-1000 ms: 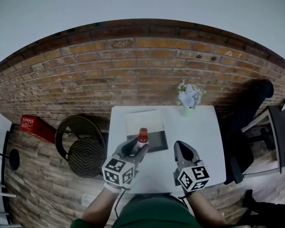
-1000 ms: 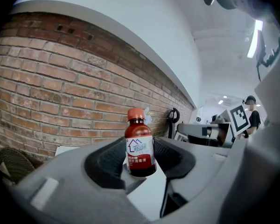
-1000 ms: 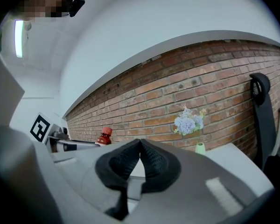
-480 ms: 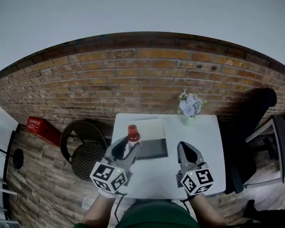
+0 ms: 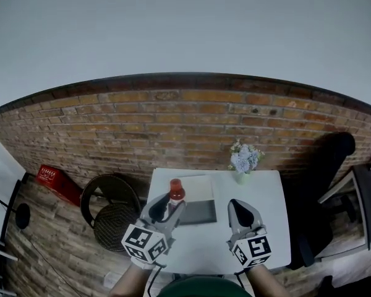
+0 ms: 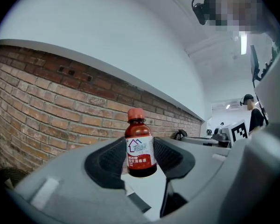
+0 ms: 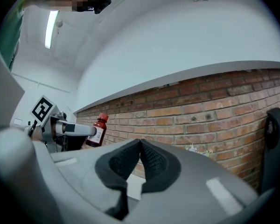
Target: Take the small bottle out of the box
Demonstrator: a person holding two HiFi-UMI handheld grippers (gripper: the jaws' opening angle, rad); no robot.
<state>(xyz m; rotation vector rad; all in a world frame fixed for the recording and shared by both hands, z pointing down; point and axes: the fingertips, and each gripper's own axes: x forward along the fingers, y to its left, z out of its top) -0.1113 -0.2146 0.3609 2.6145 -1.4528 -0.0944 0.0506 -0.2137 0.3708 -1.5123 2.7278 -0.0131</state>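
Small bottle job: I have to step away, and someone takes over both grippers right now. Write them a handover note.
Grippers: the left gripper has its jaws shut on the small bottle, upright in the air. The right gripper has its jaws together, empty.
Things: the box sits on the table, beyond the grippers.
Done: bottle lifted out.
Left: probably set it down on bare table and release.
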